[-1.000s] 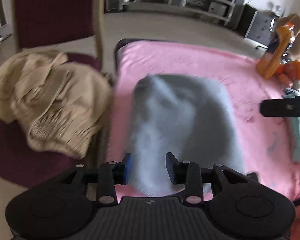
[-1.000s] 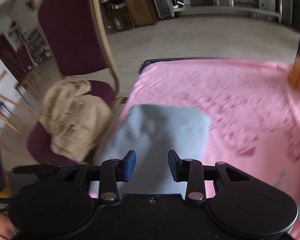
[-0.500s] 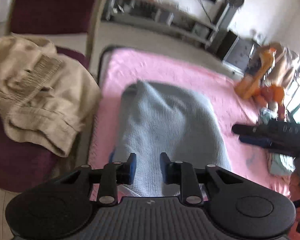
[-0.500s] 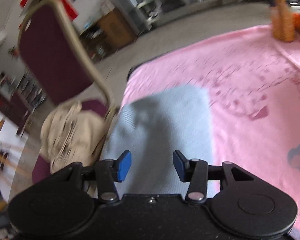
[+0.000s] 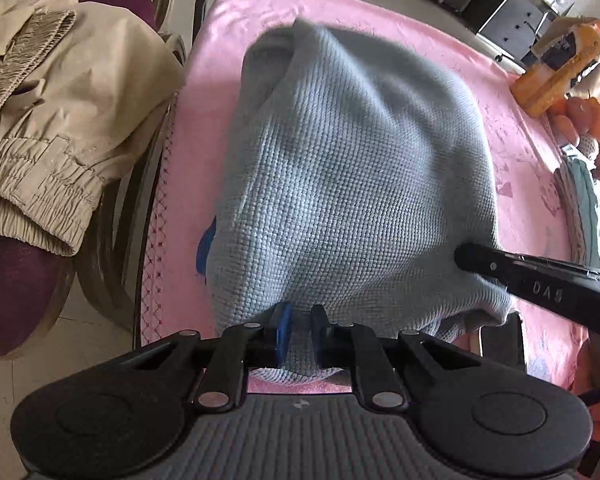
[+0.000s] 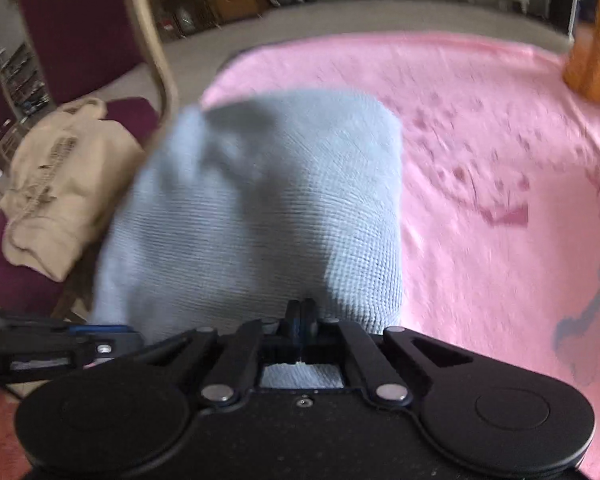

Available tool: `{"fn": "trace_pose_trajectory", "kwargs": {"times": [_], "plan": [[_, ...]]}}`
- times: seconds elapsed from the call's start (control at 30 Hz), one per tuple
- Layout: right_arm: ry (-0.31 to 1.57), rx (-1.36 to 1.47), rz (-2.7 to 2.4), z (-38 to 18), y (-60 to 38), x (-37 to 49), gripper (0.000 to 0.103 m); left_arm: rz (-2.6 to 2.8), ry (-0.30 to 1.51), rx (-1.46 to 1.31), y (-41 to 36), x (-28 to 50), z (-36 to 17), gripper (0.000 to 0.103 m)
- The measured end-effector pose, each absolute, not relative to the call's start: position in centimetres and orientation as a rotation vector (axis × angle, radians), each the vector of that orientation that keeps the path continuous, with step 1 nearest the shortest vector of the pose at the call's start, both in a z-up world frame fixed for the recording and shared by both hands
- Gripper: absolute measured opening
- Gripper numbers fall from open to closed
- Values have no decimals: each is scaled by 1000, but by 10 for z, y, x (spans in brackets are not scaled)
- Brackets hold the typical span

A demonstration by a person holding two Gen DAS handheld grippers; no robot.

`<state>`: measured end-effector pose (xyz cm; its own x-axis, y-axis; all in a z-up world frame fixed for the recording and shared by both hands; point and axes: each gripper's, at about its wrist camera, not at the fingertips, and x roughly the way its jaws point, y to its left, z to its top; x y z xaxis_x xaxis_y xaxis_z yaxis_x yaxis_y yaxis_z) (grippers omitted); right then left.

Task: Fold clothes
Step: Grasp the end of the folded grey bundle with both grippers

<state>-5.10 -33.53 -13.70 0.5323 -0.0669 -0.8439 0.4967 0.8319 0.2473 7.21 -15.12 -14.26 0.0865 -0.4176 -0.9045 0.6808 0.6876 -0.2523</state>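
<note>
Right gripper (image 5: 540, 280) arm: embossed letters, seemingly "DAS"; nothing else legible

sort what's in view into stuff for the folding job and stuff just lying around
In the job:
- blue knit sweater
- left gripper, shut on its near edge
- right gripper, shut on it too
- pink cloth underneath

Lying about:
- beige garment on maroon chair
- orange toy

open pink cloth (image 6: 480, 128) runs wide to the right of the blue knit sweater (image 5: 348, 168) and past its far edge, so there's plenty of room to pass there. left side is tight: the maroon chair (image 6: 72, 28) sits right against the table edge with a beige garment (image 5: 48, 120) heaped on its seat, close beside the sweater. far right corner is blocked by an orange object (image 5: 556, 68) and some clutter near it.
</note>
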Motion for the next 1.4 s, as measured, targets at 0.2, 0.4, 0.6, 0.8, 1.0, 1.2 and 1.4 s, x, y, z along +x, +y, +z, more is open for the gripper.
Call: {"fn": "trace_pose_trajectory", "kwargs": {"times": [0.2,0.4,0.6,0.8,1.0,1.2,1.4], "plan": [[951,572,-333,-129,-337,-63,4,-903,1111,205,-139,56,-123,13],[883,636,-300,-106,-341,-82,12,-811,1025,102,-121,57,-111,17],[866,724,-256,-110,-345,-84,13,-707,1186,176,-135,67,-137,18],[937,714,-287,-128,-344,-77,7,-694,1217,201,-139,62,-143,21],[855,785,-274,-111,-355,-91,38,-756,1131,91,-118,51,-123,41],[698,911,-248,-97,-387,-109,65,-752,1158,-55,-107,74,-118,63],[688,1030,-301,-121,-417,-108,73,-789,1260,-65,-137,103,-136,64]]}}
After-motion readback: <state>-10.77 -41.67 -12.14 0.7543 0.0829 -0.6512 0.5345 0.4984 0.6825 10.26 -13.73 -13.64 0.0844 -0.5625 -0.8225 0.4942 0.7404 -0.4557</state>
